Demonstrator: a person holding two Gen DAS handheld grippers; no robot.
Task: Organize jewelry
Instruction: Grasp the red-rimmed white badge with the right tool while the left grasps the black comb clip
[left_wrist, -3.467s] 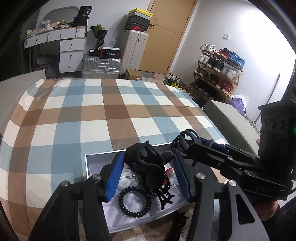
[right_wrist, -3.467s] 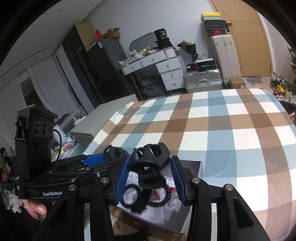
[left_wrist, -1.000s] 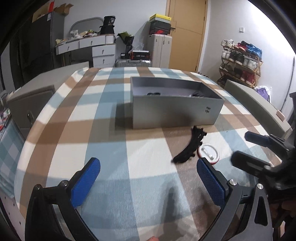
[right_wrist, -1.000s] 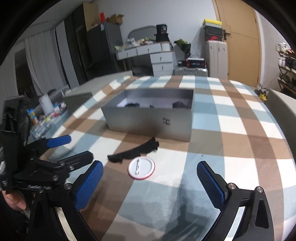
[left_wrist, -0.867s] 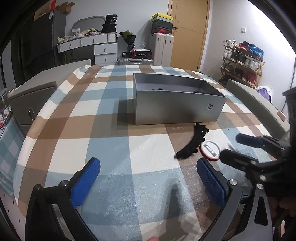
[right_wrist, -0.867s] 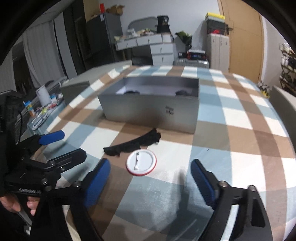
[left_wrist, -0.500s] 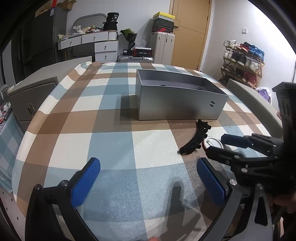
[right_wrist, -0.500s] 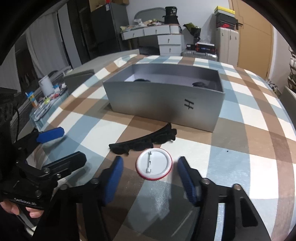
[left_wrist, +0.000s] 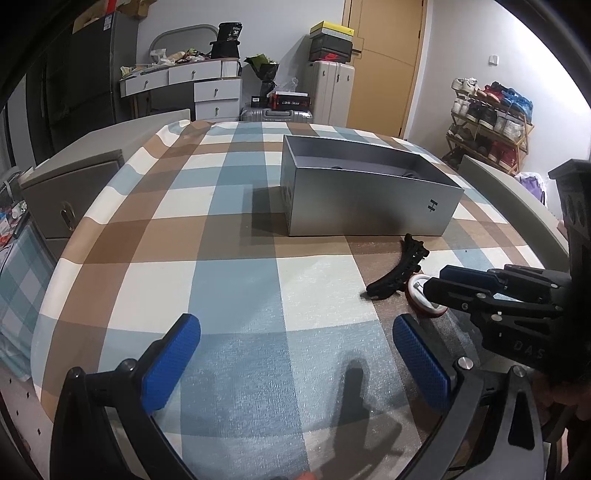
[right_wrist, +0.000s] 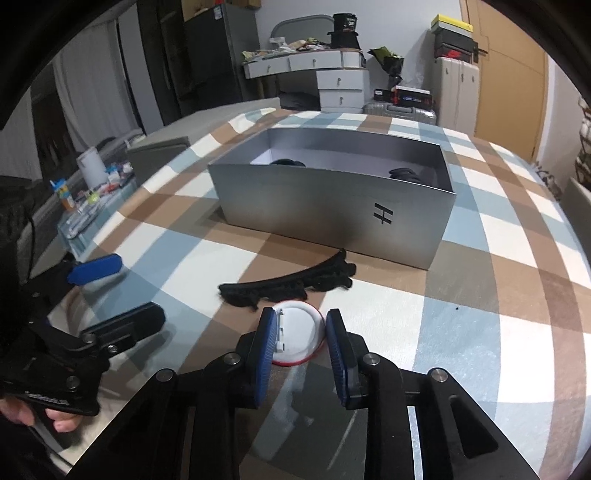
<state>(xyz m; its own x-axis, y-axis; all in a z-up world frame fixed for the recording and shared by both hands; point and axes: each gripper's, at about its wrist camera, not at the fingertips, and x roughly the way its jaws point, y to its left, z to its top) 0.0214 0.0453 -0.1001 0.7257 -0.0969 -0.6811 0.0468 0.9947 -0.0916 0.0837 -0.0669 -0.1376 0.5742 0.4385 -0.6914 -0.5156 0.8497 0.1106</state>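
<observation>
Right tool clamps badge; clip at 12 o'clock, lengthwise 9-to-3, before box. Left tool apart.

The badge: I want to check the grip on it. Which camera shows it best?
The right wrist view: the badge sits back-up, pin showing, centred between the right claw's blue pads, which flank its edges. In the left wrist view the badge is mostly hidden behind that claw; only a red-rimmed sliver shows.
</observation>
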